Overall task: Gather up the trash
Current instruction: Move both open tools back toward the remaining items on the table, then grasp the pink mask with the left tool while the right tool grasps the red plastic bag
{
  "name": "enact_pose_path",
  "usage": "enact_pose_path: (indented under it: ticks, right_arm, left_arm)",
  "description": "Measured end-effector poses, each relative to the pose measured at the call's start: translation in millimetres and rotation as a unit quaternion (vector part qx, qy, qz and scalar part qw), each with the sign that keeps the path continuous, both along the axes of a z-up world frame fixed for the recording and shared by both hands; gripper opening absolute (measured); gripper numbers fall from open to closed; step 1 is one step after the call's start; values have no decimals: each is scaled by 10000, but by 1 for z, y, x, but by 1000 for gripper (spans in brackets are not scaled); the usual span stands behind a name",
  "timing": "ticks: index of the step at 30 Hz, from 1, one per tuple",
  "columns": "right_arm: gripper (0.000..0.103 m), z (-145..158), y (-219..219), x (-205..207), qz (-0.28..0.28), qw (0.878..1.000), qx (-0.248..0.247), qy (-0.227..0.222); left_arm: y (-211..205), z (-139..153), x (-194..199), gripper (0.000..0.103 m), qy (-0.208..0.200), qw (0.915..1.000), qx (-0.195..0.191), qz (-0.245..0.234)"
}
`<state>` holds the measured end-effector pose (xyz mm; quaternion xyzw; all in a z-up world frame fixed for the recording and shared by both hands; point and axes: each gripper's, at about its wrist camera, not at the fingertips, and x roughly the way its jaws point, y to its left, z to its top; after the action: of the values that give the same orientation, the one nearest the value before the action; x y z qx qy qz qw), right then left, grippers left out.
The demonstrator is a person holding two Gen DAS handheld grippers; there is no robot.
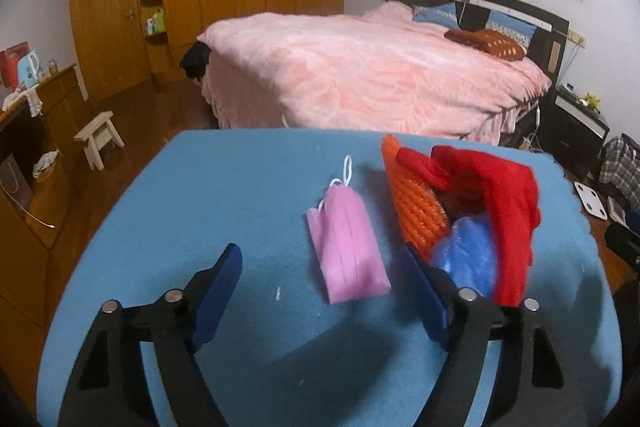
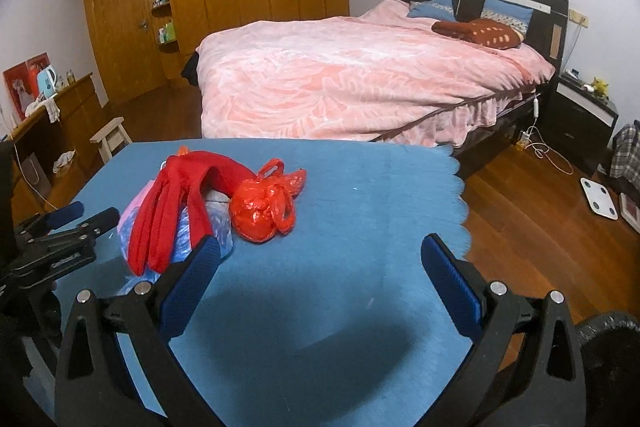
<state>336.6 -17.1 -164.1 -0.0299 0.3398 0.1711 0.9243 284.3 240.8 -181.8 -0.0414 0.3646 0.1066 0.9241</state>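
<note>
Lying just ahead of the left tongs [image 1: 324, 267], pink mask [image 1: 348, 247]

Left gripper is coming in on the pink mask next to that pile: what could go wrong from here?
1. The left gripper is open, with the pink mask lying flat between its fingers; they may slide over it or pinch the blue cloth.
2. Its right finger is close to the red gloves and blue plastic, so it could snag or drag the pile.
3. The red bag is knotted and rounded; the right gripper could nudge it away.
</note>
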Motion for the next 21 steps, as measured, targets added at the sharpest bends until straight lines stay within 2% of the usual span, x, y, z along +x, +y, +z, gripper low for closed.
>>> enact_pose_path:
  ticks: [5, 9, 11, 13, 18, 21]
  right_arm:
    - [98, -9, 9, 20, -30, 9999, -10, 102]
    - [97, -16, 18, 33, 14, 9999, -54, 153]
    - [94, -20, 24, 39, 62, 9997, -76, 202]
    - [86, -24, 30, 45, 125, 9995, -70, 282]
    - [77, -33, 40, 52, 246, 9987, -104, 432]
    - [72, -39, 46, 55, 334, 9980, -112, 524]
  left_arm:
    - [1, -20, 17, 63, 328, 9993, -117, -103]
    - [4, -25, 22, 48, 422, 9987, -277, -120]
    - [3, -27, 25, 39, 481, 9981, -338, -159]
    - [1, -28, 27, 31, 491, 9980, -343, -202]
    - [3, -27, 25, 23, 443, 9980, -394, -196]
    - [6, -27, 25, 23, 418, 9979, -458, -158]
